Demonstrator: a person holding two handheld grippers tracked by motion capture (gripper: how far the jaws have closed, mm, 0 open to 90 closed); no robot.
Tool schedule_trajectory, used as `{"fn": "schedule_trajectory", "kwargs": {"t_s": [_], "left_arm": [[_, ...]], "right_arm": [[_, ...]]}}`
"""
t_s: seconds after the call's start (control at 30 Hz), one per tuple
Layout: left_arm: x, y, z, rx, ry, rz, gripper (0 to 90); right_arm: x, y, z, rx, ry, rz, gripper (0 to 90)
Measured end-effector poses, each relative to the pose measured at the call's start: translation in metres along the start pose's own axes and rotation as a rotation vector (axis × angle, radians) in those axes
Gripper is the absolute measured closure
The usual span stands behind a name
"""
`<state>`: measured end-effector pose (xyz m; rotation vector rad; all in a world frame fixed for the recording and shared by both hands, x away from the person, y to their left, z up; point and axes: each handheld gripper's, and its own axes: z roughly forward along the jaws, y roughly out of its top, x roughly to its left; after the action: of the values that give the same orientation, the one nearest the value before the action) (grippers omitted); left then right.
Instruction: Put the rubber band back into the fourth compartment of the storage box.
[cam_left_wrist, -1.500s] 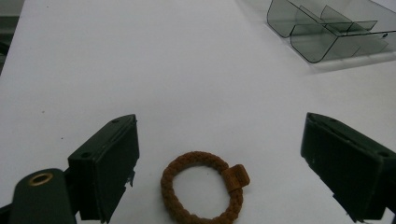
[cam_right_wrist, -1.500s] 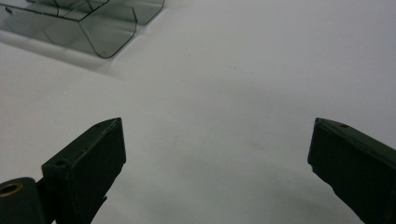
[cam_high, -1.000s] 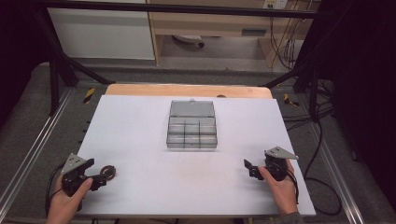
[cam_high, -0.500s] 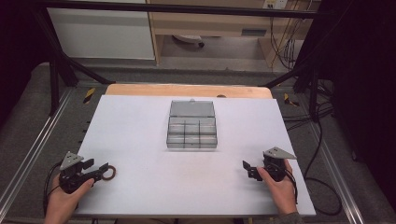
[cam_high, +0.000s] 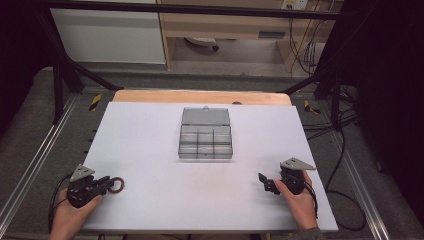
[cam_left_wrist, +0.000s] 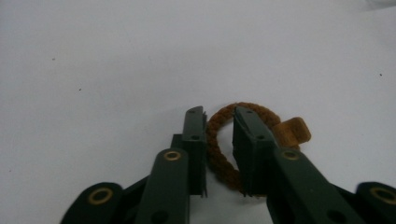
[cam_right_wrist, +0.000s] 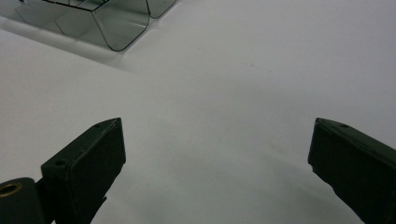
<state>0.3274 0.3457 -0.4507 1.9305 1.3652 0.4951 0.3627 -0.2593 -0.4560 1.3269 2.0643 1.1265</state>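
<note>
Left tool (cam_left_wrist: 219, 140) jaws just closing across near arc of brown braided cord ring (cam_left_wrist: 219, 122), at 8 o'clock on white worktop (cam_high: 150, 140), unlifted. Right tool (cam_right_wrist: 217, 163) wide open, empty. Clear plastic compartment box (cam_high: 205, 134) at centre; transfer judged pending.

A brown braided ring (cam_left_wrist: 219, 140) lies on the plain white table (cam_high: 150, 140), near a clear grey-tinted compartment box (cam_high: 205, 134).

The right gripper (cam_right_wrist: 217, 161) hovers over the white table (cam_right_wrist: 243, 70), jaws spread wide with nothing between them, near the clear plastic compartment box (cam_right_wrist: 107, 21) (upper left corner).
</note>
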Motion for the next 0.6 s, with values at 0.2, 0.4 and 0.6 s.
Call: {"fn": "schedule_trajectory", "kwargs": {"t_s": [0.2, 0.4, 0.6], "left_arm": [[0.001, 0.000, -0.003, 0.002, -0.011, 0.007, 85.2], [0.003, 0.002, -0.011, -0.059, -0.025, -0.024, 85.7], [0.005, 0.005, -0.020, -0.131, -0.058, -0.069, 85.9]], "right_arm": [[0.000, 0.000, -0.001, -0.005, 0.000, 0.000, 4.4], [0.001, 0.001, -0.001, -0.007, 0.003, -0.001, 4.4], [0.001, 0.001, -0.002, -0.008, 0.004, 0.004, 4.3]]}}
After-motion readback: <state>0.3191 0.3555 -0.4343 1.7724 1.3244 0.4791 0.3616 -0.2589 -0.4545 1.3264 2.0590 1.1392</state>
